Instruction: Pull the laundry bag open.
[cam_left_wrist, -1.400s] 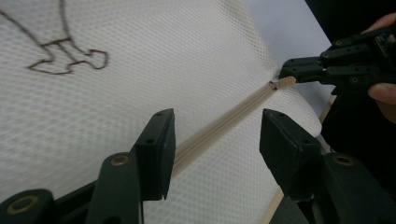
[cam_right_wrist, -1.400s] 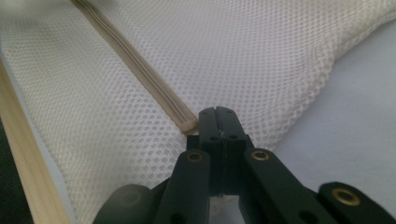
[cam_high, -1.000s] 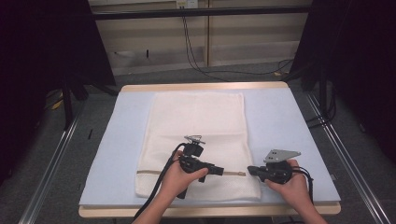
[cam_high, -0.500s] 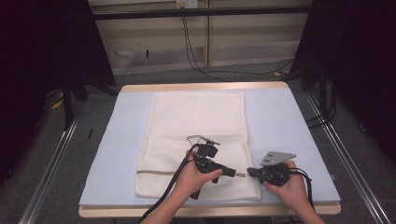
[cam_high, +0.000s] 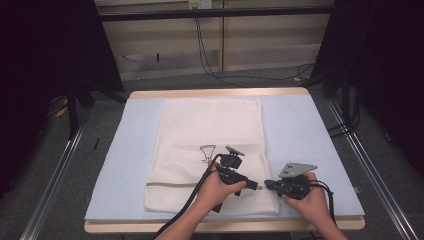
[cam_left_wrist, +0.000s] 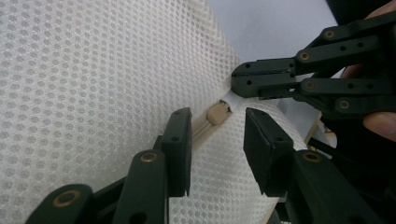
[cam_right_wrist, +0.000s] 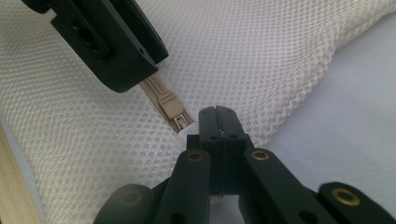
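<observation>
We hold the mesh bag (cam_high: 210, 150) edge clamped in our right gripper (cam_right_wrist: 218, 122). The zipper slider (cam_left_wrist: 218, 113) lies just ahead, between our left gripper's (cam_left_wrist: 217, 154) unclenched, closing jaws, nearer to that hand, zipper running along the bag's near end.

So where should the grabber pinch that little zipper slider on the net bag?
Probably across the beige zipper slider itself, one jaw on each side of the zipper line. The left gripper already straddles it that way, jaws just closing but not touching yet. The slider sits raised on the mesh bag, while the right gripper pinches the bag's edge beside it.
</observation>
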